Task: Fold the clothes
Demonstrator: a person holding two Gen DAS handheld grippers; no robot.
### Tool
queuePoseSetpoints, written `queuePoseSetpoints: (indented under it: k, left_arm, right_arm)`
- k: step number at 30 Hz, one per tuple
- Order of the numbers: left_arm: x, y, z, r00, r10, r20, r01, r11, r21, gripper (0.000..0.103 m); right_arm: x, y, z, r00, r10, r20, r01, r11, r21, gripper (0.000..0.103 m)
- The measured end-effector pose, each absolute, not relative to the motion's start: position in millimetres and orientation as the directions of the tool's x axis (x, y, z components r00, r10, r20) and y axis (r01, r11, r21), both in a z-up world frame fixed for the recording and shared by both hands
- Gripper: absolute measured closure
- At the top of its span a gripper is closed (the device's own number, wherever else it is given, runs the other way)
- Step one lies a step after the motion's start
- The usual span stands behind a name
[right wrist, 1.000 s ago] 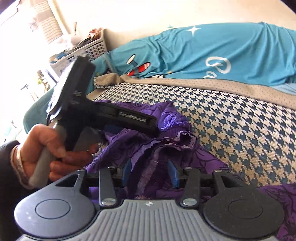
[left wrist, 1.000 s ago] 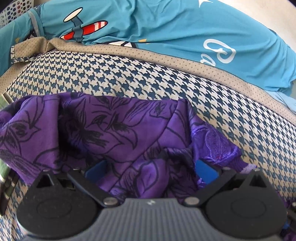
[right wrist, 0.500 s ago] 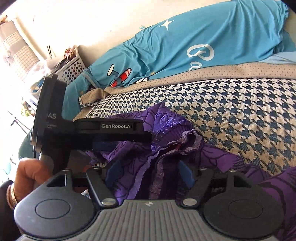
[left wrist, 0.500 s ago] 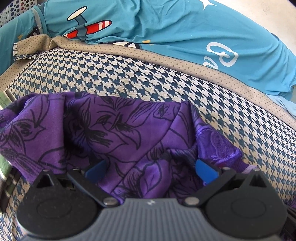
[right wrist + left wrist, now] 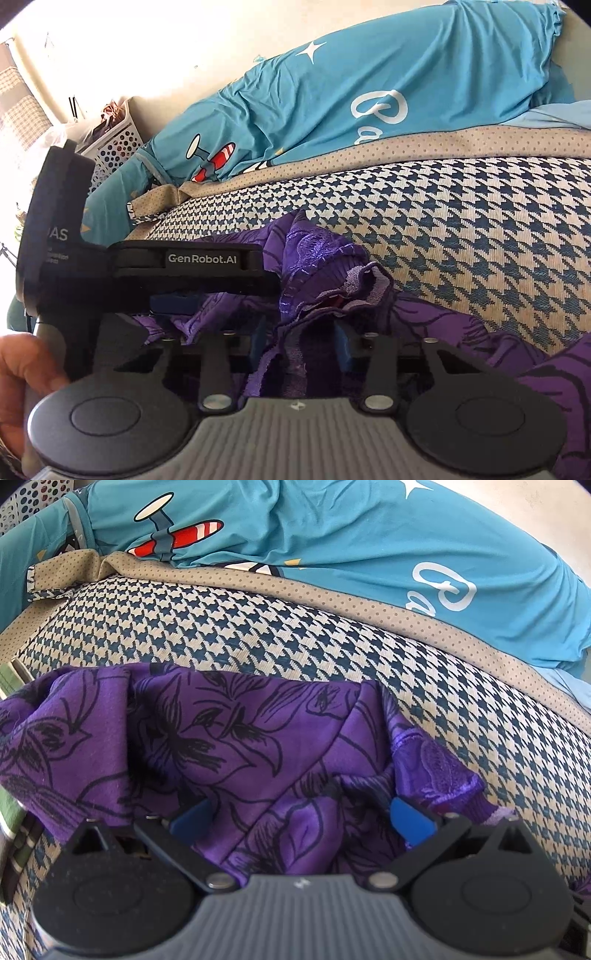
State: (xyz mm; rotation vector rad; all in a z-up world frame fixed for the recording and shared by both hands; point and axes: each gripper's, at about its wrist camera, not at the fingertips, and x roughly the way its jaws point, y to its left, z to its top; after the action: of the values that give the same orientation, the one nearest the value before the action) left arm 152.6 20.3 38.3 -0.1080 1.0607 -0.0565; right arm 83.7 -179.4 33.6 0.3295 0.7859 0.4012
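Houndstooth bed cover (image 5: 295, 635) bearing purple floral garment (image 5: 229, 738), bunched, soft, light, slippery; left hand-held gripper (image 5: 299, 812) spread wide around folds; right hand-held gripper (image 5: 299, 347) half-closed around embroidered edge (image 5: 317, 251), best hold.

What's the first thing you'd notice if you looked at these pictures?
The bright purple flowery garment bunched up close between the left gripper's wide-apart blue fingers, lying on the houndstooth cover. Behind it stretches a turquoise shirt with a red striped plane print.

Left gripper (image 5: 299, 812) spread wide around bunched purple garment (image 5: 221, 738)
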Motion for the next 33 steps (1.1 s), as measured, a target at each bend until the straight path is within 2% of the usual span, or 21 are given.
queuePoseSetpoints:
  k: [2,5,8,22,29,33]
  left_arm:
    - [152,24,41,0.483,-0.102,-0.870,-0.006,0.993,-0.120,0.000]
    - [148,29,45,0.490,-0.095,-0.867,0.001,0.994,-0.108,0.000]
    - [143,34,47,0.496,-0.074,-0.865,0.009,0.997,-0.080,0.000]
    - [144,21,40,0.461,-0.077,-0.884,0.051,0.997,-0.060,0.000]
    - [145,12,39,0.478,-0.080,-0.875,0.074,0.996,-0.051,0.000]
    - [149,10,41,0.507,-0.063,-0.859,0.065,0.997,-0.035,0.000]
  right_arm:
    - [84,-179,33,0.641,0.455,-0.619,-0.224,0.881,0.416,0.078]
    - [84,-178,31,0.644,0.439,-0.626,-0.222,0.891,0.396,0.092]
    - [84,-177,30,0.647,0.424,-0.634,-0.221,0.900,0.376,0.095]
    - [103,-183,63,0.786,0.187,-0.590,-0.197,0.979,0.048,0.097]
    - [157,-195,96,0.821,0.137,-0.555,-0.151,0.988,0.021,0.099]
    - [190,-186,115,0.852,0.108,-0.513,-0.156,0.986,-0.052,0.100]
